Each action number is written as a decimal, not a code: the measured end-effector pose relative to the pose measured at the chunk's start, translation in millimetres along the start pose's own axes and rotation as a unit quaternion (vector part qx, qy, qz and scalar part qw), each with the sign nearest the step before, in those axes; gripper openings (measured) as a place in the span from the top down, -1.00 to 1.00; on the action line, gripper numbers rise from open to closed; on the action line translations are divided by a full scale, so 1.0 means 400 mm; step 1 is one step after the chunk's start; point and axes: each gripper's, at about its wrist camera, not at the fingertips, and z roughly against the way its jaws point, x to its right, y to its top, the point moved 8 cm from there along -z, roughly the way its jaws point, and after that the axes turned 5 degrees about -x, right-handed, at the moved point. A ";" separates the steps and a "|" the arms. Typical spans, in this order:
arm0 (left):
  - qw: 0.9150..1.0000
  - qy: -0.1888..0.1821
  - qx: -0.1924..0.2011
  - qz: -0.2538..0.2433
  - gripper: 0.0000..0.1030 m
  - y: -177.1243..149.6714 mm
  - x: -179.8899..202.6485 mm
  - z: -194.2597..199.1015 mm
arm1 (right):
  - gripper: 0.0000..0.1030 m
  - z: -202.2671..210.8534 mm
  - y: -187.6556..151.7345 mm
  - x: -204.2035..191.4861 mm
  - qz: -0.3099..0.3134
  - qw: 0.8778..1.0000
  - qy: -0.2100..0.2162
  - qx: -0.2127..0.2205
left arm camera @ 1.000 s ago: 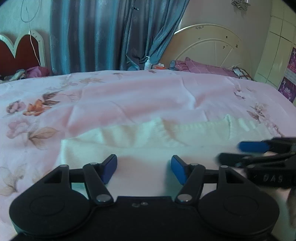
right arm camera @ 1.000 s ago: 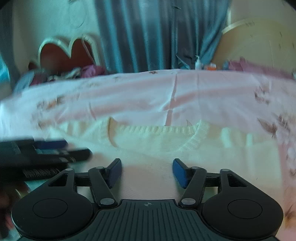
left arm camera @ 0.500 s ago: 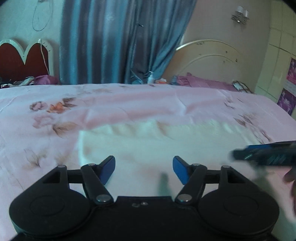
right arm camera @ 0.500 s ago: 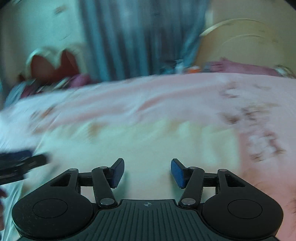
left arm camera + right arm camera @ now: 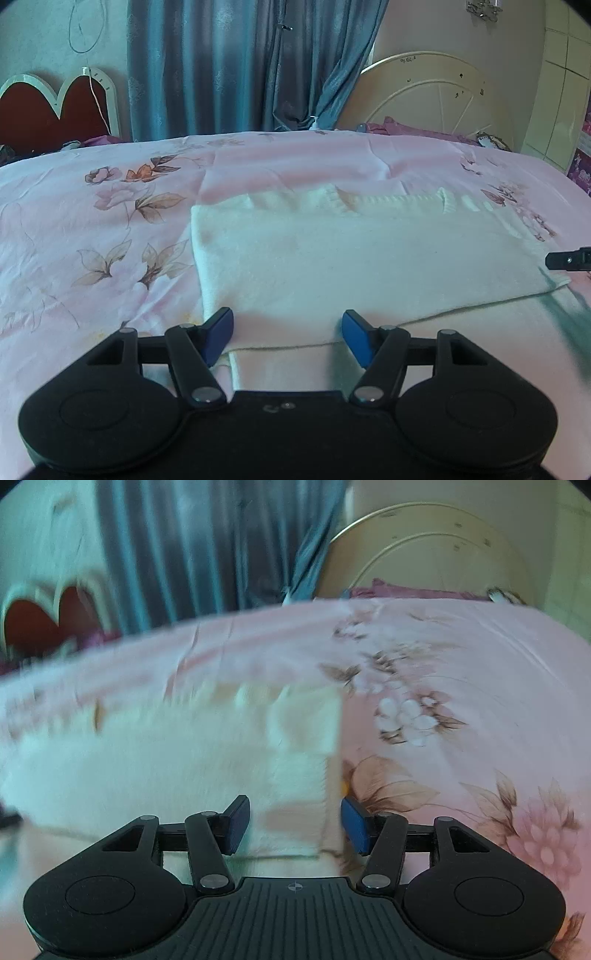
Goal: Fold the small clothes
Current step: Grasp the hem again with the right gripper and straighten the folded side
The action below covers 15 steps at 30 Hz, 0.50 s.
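A cream knit sweater [image 5: 351, 258] lies flat on the pink floral bedsheet [image 5: 92, 240], its ribbed collar [image 5: 388, 201] at the far side. A fold edge of it runs across just ahead of my left gripper [image 5: 288, 338]. That gripper hangs over the sweater's near left corner, and its jaws are closing slightly with nothing pinched. My right gripper [image 5: 295, 825] is open above the right edge of the sweater [image 5: 166, 768], in a blurred view. Only the right gripper's black tip [image 5: 569, 260] shows at the left wrist view's right border.
Blue curtains [image 5: 240, 66] hang behind the bed. A red heart-shaped headboard [image 5: 37, 114] stands at the far left and a cream round headboard [image 5: 424, 92] with purple bedding [image 5: 406, 129] at the far right. Bare sheet [image 5: 461, 701] spreads right of the sweater.
The grippers have moved apart: the left to the sweater's left edge, the right to its right edge. The right gripper has slid almost out of the left wrist view.
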 end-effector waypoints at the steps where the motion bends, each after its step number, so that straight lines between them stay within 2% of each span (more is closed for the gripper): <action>1: 1.000 0.000 -0.001 -0.004 -0.25 -0.001 0.001 -0.001 | 0.11 -0.006 -0.005 -0.002 0.000 1.000 0.005 -0.009; 2: 1.000 0.001 -0.002 -0.007 -0.25 -0.002 0.004 -0.003 | 0.35 -0.014 -0.015 0.000 0.001 1.000 0.004 -0.022; 7: 1.000 0.008 -0.010 -0.028 -0.32 -0.005 0.013 -0.013 | 0.35 -0.026 -0.008 -0.003 0.002 0.999 -0.021 -0.024; 15: 0.998 0.014 -0.015 -0.053 -0.37 -0.014 0.023 -0.015 | 0.35 -0.031 -0.016 -0.012 0.039 0.998 -0.033 -0.041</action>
